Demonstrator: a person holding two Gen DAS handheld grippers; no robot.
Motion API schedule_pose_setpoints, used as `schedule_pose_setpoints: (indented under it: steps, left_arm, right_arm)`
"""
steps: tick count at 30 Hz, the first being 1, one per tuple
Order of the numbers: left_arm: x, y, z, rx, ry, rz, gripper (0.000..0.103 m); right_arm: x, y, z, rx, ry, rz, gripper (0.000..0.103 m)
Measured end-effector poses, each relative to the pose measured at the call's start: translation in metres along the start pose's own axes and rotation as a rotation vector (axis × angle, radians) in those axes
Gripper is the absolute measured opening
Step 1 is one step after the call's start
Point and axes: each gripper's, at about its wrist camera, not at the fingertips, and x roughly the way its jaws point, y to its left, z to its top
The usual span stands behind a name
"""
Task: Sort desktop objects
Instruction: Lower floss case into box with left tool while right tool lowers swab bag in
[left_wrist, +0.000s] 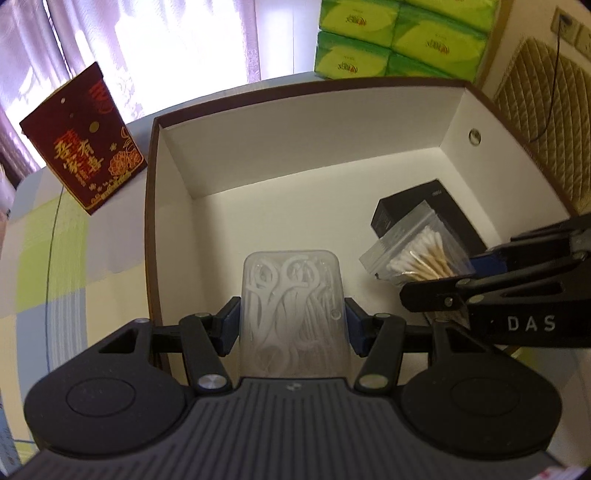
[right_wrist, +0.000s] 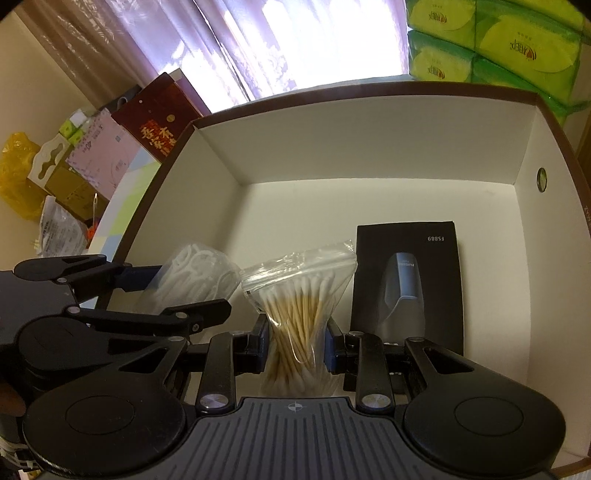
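A large white-lined box with a brown rim (left_wrist: 173, 206) (right_wrist: 369, 147) lies open below both grippers. My left gripper (left_wrist: 291, 325) is shut on a clear case of white floss picks (left_wrist: 291, 295) and holds it over the box's near left part; the case also shows in the right wrist view (right_wrist: 195, 280). My right gripper (right_wrist: 297, 347) is shut on a clear bag of cotton swabs (right_wrist: 299, 295), held inside the box beside the floss case; the bag also shows in the left wrist view (left_wrist: 417, 254). A black shaver box (right_wrist: 410, 288) (left_wrist: 439, 214) lies flat on the box floor at the right.
A dark red gift box (left_wrist: 85, 140) (right_wrist: 159, 122) stands left of the big box on a checked tablecloth (left_wrist: 74, 266). Green tissue packs (left_wrist: 399, 37) (right_wrist: 498, 40) are stacked behind it. Cartons and bags (right_wrist: 74, 166) are piled at the far left.
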Motion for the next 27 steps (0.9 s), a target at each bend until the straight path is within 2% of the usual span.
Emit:
schedule_pose_setpoints:
  steps: [6, 21, 23, 25, 27]
  left_arm:
    - [0.003, -0.005, -0.001, 0.037, 0.017, 0.028, 0.053]
    - [-0.006, 0.007, -0.001, 0.007, 0.008, 0.024, 0.053]
    - [-0.008, 0.008, -0.002, 0.004, 0.007, 0.026, 0.053]
    - [-0.01, 0.009, -0.002, 0.002, 0.005, 0.027, 0.053]
    - [-0.01, 0.009, -0.002, -0.001, 0.003, 0.024, 0.054]
  right_arm:
    - [0.0, -0.002, -0.001, 0.008, 0.003, 0.004, 0.026]
    - [0.0, 0.0, -0.002, 0.018, -0.002, 0.019, 0.026]
    - [0.001, 0.001, -0.002, 0.013, 0.0, 0.026, 0.032]
    - [-0.001, 0.003, -0.002, 0.007, -0.014, 0.024, 0.06]
    - [-0.005, 0.004, -0.003, -0.005, -0.037, 0.017, 0.065]
